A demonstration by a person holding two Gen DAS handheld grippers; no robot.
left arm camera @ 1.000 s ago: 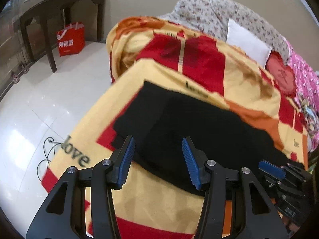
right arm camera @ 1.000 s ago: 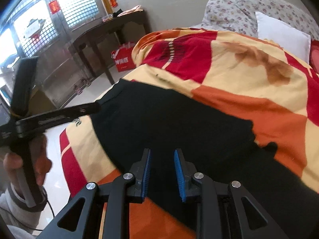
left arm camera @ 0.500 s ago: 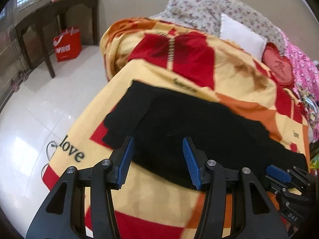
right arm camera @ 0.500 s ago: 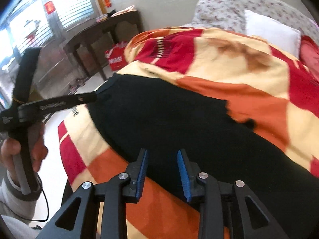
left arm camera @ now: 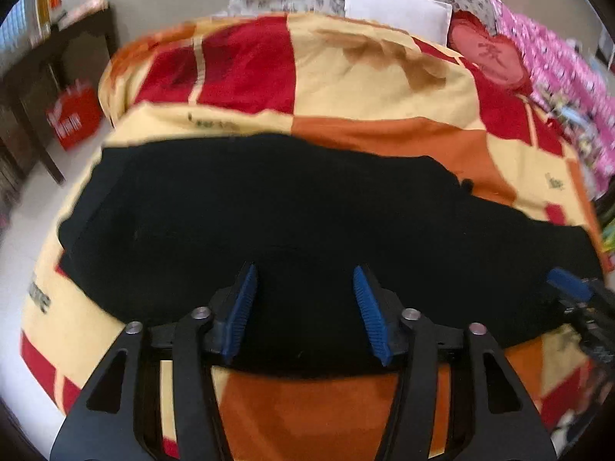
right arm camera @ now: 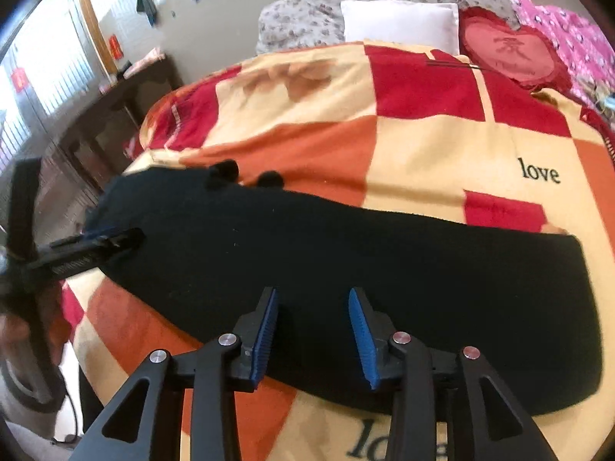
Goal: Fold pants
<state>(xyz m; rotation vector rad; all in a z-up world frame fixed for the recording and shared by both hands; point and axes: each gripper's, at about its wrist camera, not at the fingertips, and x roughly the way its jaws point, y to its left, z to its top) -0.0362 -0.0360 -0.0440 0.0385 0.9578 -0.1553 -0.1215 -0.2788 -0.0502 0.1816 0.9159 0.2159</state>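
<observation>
Blue-padded, the left gripper (left arm camera: 305,307) hangs with jaws wide, empty, above the near edge of the black pants (left arm camera: 292,223); the right gripper (right arm camera: 313,330) gapes likewise, empty. Pants lie flat across the checked blanket (right arm camera: 423,146) near its front edge. Farther back sits a white pillow (right arm camera: 399,25).

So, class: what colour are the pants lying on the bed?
Plain black pants, clearest in the right wrist view.

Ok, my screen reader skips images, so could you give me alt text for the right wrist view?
Black pants lie flat across a checked blanket on a bed, with the open right gripper over their near edge. The left gripper reaches in from the left.
</observation>
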